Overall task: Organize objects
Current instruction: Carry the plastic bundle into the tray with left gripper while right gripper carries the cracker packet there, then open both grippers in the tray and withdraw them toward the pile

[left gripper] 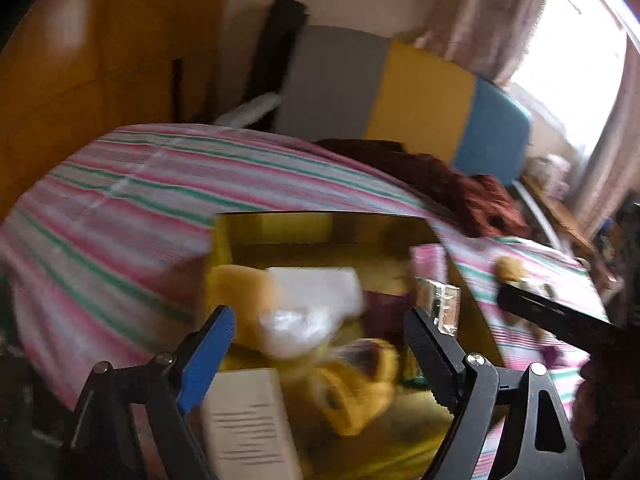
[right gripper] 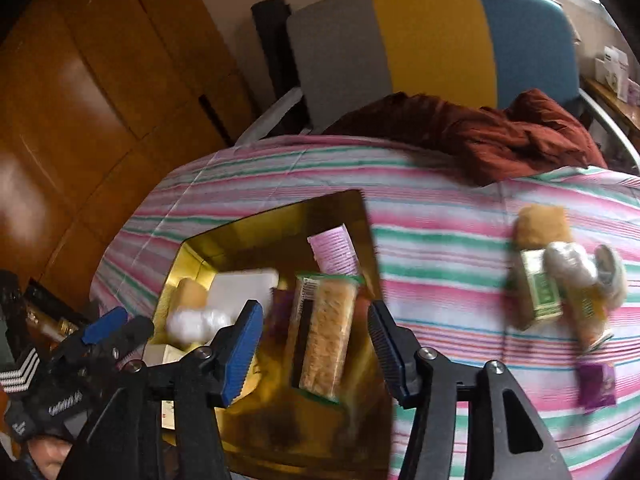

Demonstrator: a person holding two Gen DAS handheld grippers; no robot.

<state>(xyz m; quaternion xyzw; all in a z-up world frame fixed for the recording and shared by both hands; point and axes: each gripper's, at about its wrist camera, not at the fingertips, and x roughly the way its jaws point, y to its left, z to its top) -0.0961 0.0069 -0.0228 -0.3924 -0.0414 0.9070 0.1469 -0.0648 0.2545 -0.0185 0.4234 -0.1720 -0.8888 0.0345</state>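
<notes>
A gold box (left gripper: 276, 218) (right gripper: 256, 228) sits on the striped bed and holds several items: a white pack (left gripper: 316, 284), a yellow soft toy (left gripper: 356, 384), a white labelled box (left gripper: 248, 420), a pink cup (right gripper: 334, 250) and a clear snack pack (right gripper: 324, 340). My left gripper (left gripper: 320, 360) is open and empty above the box. My right gripper (right gripper: 316, 348) is open, and the snack pack lies between its fingers, over the box. Loose items lie on the bed at right: a green carton (right gripper: 538, 288), a sponge (right gripper: 542, 220), a white wrapped bundle (right gripper: 572, 268) and a purple sachet (right gripper: 596, 386).
The pink-and-green striped bedsheet (right gripper: 440, 248) covers the work surface. A rust-red cloth (right gripper: 500, 132) lies at the far edge, in front of a grey, yellow and blue chair (right gripper: 432, 36). A wooden wardrobe (right gripper: 80, 92) stands at left.
</notes>
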